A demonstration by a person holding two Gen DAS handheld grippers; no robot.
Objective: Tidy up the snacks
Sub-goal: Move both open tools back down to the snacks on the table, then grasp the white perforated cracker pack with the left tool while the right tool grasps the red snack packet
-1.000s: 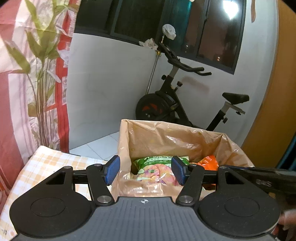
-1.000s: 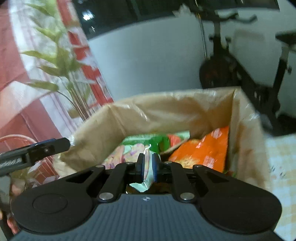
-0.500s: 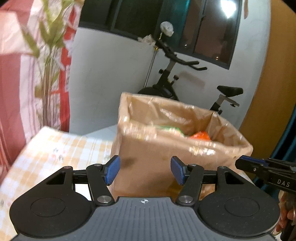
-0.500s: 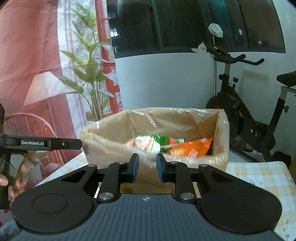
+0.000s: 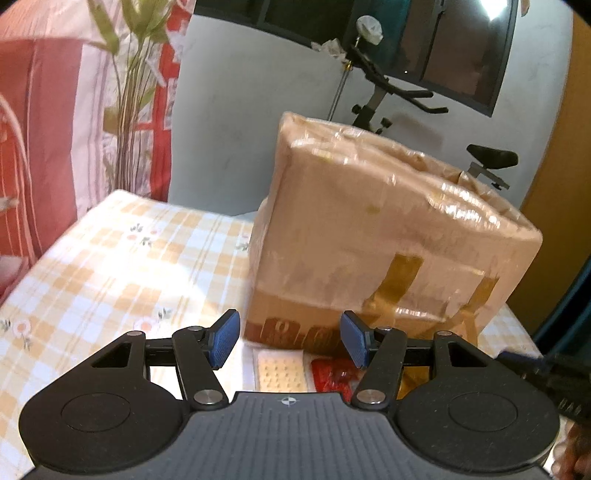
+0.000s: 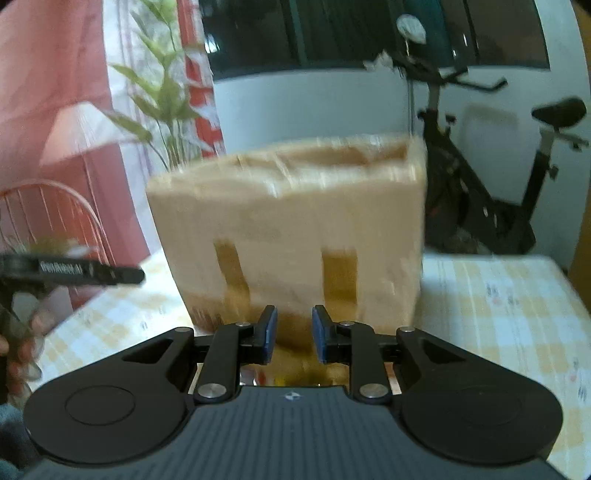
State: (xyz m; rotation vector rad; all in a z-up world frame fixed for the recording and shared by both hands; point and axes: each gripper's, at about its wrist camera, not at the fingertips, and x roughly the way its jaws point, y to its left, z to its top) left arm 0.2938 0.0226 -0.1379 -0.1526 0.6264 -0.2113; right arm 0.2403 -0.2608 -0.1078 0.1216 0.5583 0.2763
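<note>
My left gripper (image 5: 290, 341) is spread wide and holds nothing, low over the checked counter (image 5: 110, 266). My right gripper (image 6: 294, 334) stands narrowly parted, also holding nothing. The plastic-lined cardboard box (image 5: 388, 236) sits just beyond both, its contents hidden from here. A cracker packet (image 5: 282, 373) and a red snack packet (image 5: 332, 374) lie on the counter at its near side.

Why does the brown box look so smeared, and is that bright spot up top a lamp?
Right wrist view: the tape-wrapped brown cardboard box is streaked by motion blur, while the black tool stays sharp. Left wrist view: milder blur, with glare on the box's shiny tape; the bright spot is a light reflected in the dark window, and the fisheye lens bends the edges.
</note>
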